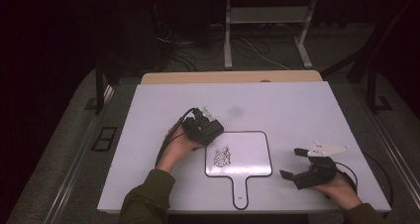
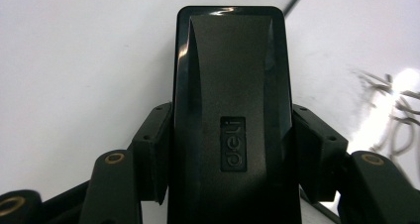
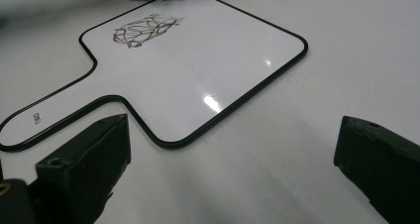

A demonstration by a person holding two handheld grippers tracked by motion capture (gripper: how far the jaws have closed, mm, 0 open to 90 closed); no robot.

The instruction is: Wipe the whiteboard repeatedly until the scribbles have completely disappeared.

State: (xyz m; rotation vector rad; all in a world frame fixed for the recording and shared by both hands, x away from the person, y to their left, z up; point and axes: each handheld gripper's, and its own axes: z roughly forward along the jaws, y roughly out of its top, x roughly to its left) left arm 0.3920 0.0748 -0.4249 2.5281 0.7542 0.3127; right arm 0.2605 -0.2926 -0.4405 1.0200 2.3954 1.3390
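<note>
My left gripper [image 1: 210, 123] clamps the eraser [image 2: 233, 110], scribble [image 1: 222, 157] just below-right on the board [image 1: 247, 159]; right gripper [image 1: 297, 163] wide.

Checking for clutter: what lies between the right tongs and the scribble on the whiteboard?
Nothing but bare table and clean whiteboard before the scribble, per the right gripper view; the right tongs are open.

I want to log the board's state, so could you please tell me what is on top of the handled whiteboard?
A dark scribble sits on the whiteboard. The left tongs hold a black Deli eraser over its upper left corner, hiding whatever lies beneath.
</note>
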